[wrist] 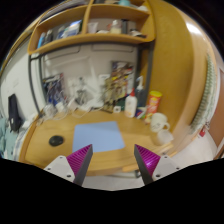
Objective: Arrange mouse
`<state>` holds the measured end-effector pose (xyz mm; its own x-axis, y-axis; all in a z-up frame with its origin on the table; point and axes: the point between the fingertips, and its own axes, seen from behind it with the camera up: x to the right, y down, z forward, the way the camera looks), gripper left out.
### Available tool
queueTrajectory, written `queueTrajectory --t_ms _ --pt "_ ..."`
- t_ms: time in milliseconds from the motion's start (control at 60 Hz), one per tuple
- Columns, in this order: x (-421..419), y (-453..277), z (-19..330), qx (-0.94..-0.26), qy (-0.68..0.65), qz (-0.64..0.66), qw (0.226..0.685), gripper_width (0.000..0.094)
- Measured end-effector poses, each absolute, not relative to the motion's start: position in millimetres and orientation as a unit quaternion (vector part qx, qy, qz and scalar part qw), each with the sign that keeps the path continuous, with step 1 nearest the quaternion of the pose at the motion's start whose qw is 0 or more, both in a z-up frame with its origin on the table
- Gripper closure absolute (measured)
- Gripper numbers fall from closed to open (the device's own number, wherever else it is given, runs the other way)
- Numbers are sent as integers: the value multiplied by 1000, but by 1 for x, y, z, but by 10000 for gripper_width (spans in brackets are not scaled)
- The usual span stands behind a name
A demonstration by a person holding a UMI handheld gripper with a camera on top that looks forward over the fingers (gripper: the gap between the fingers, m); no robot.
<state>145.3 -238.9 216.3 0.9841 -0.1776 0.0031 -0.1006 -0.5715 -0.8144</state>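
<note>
Gripper raised above wooden desk, fingers spread wide apart, nothing between them, magenta pads facing inward at each tip. Blue mousepad flat on desk just ahead of fingers, roughly centred between them. Mouse dark, small, resting on desk just beside mousepad on its left, beyond left finger, not on mousepad, well clear of both fingers. Clutter along back of desk against wall: white bottle upright, orange-capped container next to it on right, white mug-like item nearer on right side, details too small to tell. Papers or cards pinned on wall behind bottles. Dark object at far left of desk, identity unclear. Wooden shelf mounted above desk, holding assorted small items, not identifiable. Tall wooden panel at right of desk. No contact between gripper and mouse or mousepad.
</note>
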Motion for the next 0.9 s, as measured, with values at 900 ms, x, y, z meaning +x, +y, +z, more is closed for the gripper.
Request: queueTrajectory --t_ms 900 --pt "-209 -82 7 -950 31 14 309 94"
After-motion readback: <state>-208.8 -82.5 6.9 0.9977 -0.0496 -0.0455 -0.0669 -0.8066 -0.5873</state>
